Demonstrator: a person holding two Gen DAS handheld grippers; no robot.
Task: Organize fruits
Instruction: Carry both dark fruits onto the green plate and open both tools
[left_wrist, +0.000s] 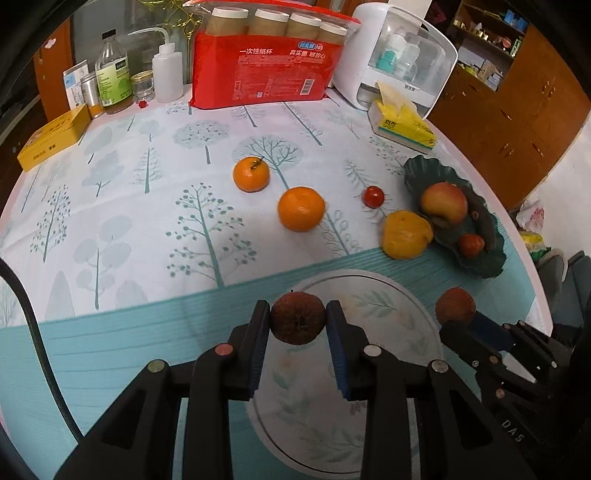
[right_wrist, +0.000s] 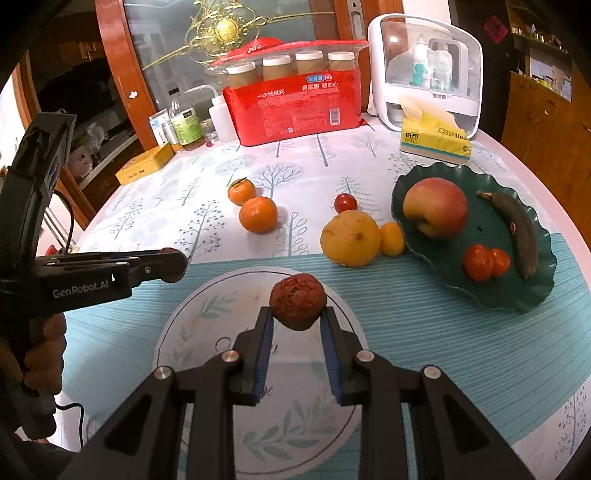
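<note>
Left gripper (left_wrist: 298, 319), seen from its own wrist camera, pinches one brown, rough-skinned lychee (left_wrist: 298, 318) between its blue pads, above the pale leaf-printed circle on the tablecloth (left_wrist: 147, 229). To its right the right gripper (left_wrist: 466, 326) carries a second lychee (left_wrist: 455, 306) at its tip. Two oranges (left_wrist: 251, 174) (left_wrist: 301, 208) lie apart on the cloth, with one cherry tomato (left_wrist: 373, 196) further right and one wrinkled yellow fruit (left_wrist: 406, 234) just beside the dark green plate (left_wrist: 424, 168). That plate holds one red-yellow apple (left_wrist: 444, 203) and a red tomato (left_wrist: 471, 245). At the back stand a red pack of paper cups (left_wrist: 262, 70) showing four stacks, one yellow tissue pack (left_wrist: 400, 123) and one yellow tin (left_wrist: 55, 136). From the right wrist camera, the right gripper (right_wrist: 298, 314) is clamped on its lychee (right_wrist: 298, 301) over the same printed circle, and the left gripper (right_wrist: 177, 264) reaches in from the left with something dark at its tip, its fruit hardly visible. Here a small yellow-orange fruit (right_wrist: 392, 238) shows between the wrinkled yellow fruit (right_wrist: 350, 238) and the plate (right_wrist: 517, 295), touching both or nearly so. On the plate lie one apple (right_wrist: 435, 211), two red tomatoes pressed together (right_wrist: 485, 261) and one blackened banana (right_wrist: 515, 230).
</note>
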